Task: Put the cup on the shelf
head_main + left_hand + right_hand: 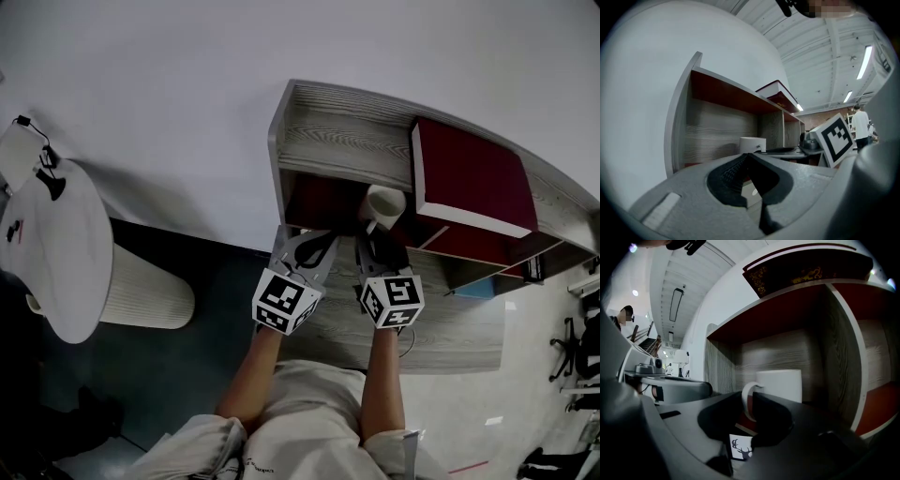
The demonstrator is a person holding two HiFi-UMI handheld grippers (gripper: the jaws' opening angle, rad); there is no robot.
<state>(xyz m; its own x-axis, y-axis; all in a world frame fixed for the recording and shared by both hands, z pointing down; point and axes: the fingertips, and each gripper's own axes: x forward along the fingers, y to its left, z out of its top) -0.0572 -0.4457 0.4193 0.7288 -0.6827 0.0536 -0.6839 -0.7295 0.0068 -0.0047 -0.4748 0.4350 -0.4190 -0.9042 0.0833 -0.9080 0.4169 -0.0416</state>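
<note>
Left gripper (746,158) is held level in front of the grey wooden shelf (333,141), its jaws drawn together with nothing between them. Just beside it, the right gripper (751,405) has its jaws partly apart, and the handle (746,401) of the white cup (780,385) stands in the gap without being visibly pinched. The cup is upright on the bottom board of the shelf's left-hand compartment with its handle turned out toward the person, and farther right a dark red book (464,173) lies flat on top of the shelf.
</note>
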